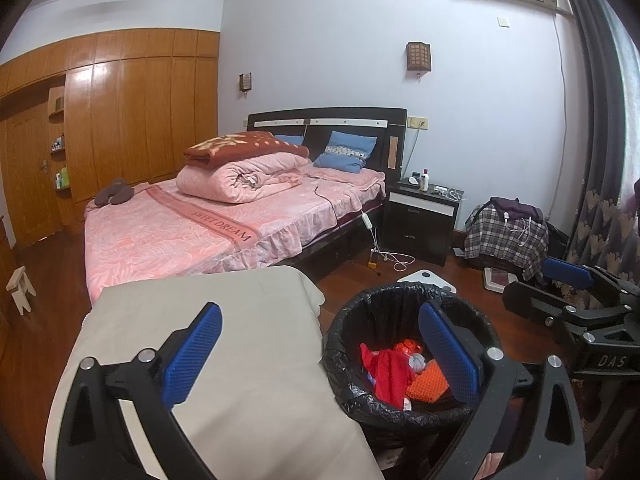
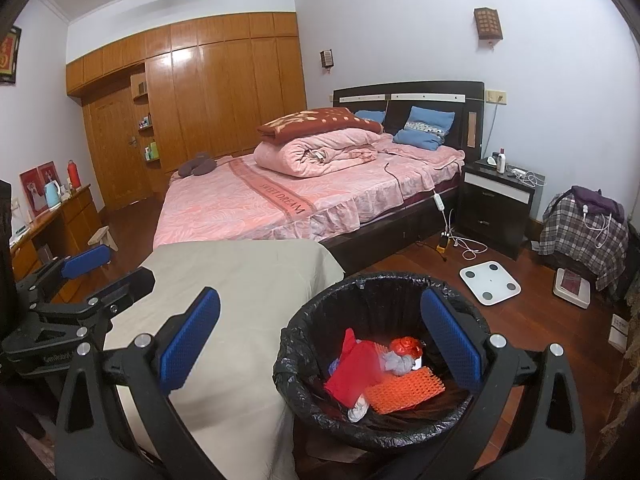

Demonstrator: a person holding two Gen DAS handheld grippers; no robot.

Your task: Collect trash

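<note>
trash bin (image 2: 384, 360) below spread right gripper (image 2: 320, 340).

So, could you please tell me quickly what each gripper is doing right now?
Left gripper: open, holding nothing, beside the black-lined round trash bin.
Right gripper: open, holding nothing.

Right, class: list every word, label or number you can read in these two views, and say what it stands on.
"SWEET DREAM": band across the pink bedsheet.
"DAS": body of the right tool.
"GenRobot", partly cut off: body of the left tool.
Framed wall sign: unreadable.
</note>
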